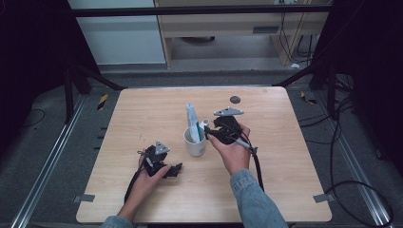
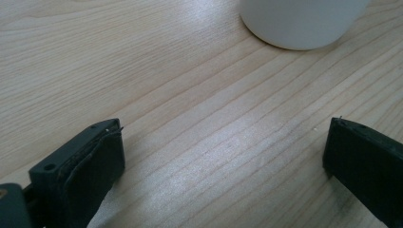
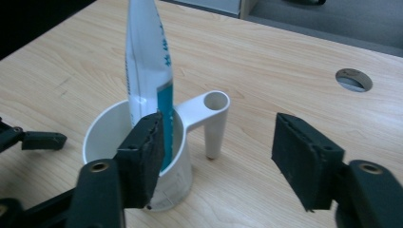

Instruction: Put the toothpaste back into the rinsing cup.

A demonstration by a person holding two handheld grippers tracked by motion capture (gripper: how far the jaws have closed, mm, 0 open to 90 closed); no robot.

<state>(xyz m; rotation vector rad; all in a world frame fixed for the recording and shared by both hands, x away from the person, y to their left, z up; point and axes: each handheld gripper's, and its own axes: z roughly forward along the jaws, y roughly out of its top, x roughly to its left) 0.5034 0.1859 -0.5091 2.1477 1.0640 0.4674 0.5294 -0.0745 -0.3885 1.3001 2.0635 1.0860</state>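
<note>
- The table (image 1: 142,114) is light wood, with grey floor all around it and a pale cabinet behind it.
- A small round grey hole (image 1: 235,99) sits in the table top near the far edge.
- A white cup (image 1: 195,142) stands upright near the middle of the table.
- The cup has a handle (image 3: 213,118) shaped like a hollow tube, and it points away from the cup toward the far side.
- A blue and white tube (image 1: 192,121) stands inside the cup. It leans a little and sticks up well above the rim.
- The right gripper (image 1: 215,133) is held in the person's right hand, just to the right of the cup.
- In the right gripper view its two black jaws stand apart. One jaw is in front of the cup's rim and the tube, the other is off to the side over bare table.
- Nothing is squeezed between those jaws. They are not pressing on the tube or the cup.
- The left gripper (image 1: 177,168) is held in the left hand, low on the table, near the cup's left side but not touching it.
- In the left gripper view its jaws are wide apart with only bare wood between them, and the bottom of the cup (image 2: 302,23) is a little way ahead.
</note>
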